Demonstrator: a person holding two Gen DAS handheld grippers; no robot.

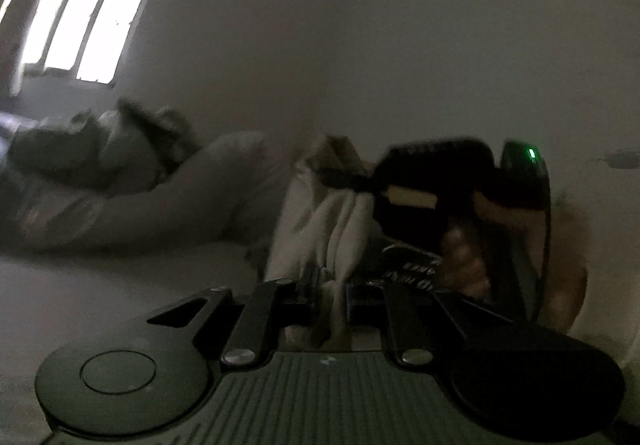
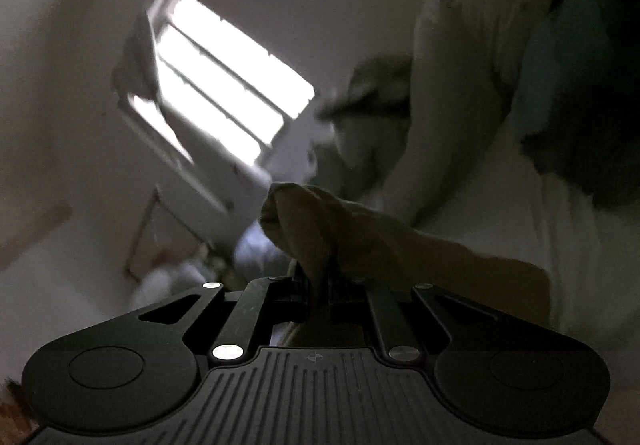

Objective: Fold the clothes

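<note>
We see pale garment [image 1: 320, 221]: soft creased cloth | left gripper [image 1: 329, 287]: matt black plastic, shiny metal rivets | right gripper [image 2: 319, 287]: same matt finish, ribbed housing | wall [image 1: 400, 25]: smooth matt paint | heap of clothes [image 1: 80, 153]: rumpled fabric

Bright barred window [image 1: 76, 5], plain wall [image 1: 400, 25]
</note>
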